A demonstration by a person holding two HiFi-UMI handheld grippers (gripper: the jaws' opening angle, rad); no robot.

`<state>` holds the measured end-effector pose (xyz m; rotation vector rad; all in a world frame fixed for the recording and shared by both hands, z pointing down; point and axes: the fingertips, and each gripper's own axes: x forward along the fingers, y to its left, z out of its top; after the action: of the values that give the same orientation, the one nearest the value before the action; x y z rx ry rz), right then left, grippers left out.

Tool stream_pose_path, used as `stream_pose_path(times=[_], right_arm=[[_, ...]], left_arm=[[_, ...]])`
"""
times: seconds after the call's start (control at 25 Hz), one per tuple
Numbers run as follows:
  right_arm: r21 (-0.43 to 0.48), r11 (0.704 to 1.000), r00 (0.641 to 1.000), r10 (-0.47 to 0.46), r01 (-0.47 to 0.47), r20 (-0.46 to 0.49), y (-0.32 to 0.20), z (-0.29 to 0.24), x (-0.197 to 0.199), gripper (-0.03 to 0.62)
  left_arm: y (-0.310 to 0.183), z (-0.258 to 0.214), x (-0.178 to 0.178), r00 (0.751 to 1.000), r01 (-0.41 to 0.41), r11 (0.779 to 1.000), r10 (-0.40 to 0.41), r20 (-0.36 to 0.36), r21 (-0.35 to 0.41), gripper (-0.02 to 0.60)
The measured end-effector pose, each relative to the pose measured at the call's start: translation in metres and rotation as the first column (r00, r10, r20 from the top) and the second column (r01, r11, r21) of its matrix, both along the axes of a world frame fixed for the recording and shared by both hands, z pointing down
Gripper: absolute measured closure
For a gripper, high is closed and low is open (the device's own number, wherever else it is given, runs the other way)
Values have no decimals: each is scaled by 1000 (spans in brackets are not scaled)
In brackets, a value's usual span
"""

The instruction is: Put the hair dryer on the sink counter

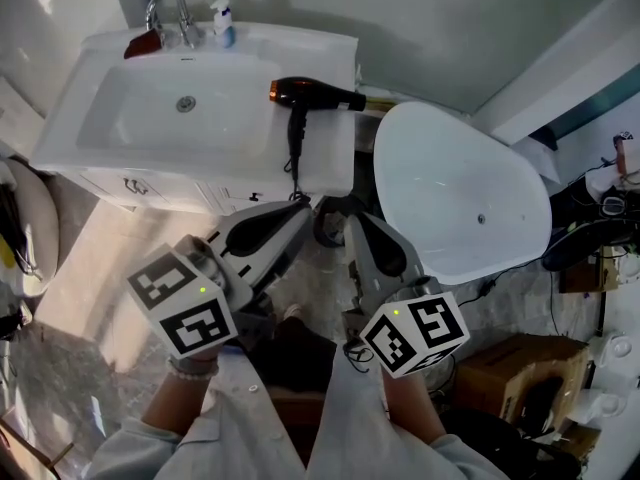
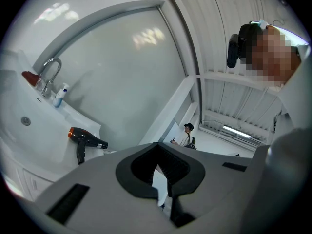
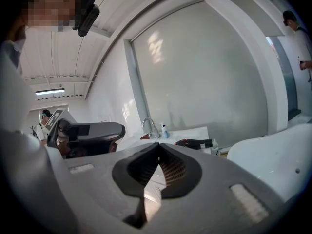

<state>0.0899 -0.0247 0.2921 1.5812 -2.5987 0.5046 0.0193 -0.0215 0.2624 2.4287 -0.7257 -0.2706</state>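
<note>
Judging by how things lie, the placing looks done: the black hair dryer with a copper-orange rear end [image 1: 315,95] lies on its side on the flat right wing of the white ceramic sink desk [image 1: 335,158], beside the basin, barrel pointing right and handle pointing toward the front edge. What seems left is a clean retreat. To do that well, both tools should draw straight back and away from the thin black cord [image 1: 294,168] that trails off the front edge, since a snag there could drag the dryer off. It sits close to the right-hand edge, so a nudge toward the basin would make it safer, though it looks stable as it rests.

At the left, the grey hand-held gripper [image 1: 298,210] has its jaws closed together with nothing between them. Its tip is just below the front edge and close to the cord's lower end; I cannot tell whether they touch. The right hand-held gripper [image 1: 355,224] is likewise closed and empty, hanging between the desk and the white oval tub [image 1: 520,218], well apart from the dryer.
</note>
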Motion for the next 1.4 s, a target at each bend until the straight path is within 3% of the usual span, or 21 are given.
stream_pose_path(times=[1.4], right_arm=[[-3, 1000, 1000, -16, 16, -9, 11, 0, 10, 597]], left_arm=[[12, 7, 23, 999, -12, 1000, 12, 40, -5, 577]])
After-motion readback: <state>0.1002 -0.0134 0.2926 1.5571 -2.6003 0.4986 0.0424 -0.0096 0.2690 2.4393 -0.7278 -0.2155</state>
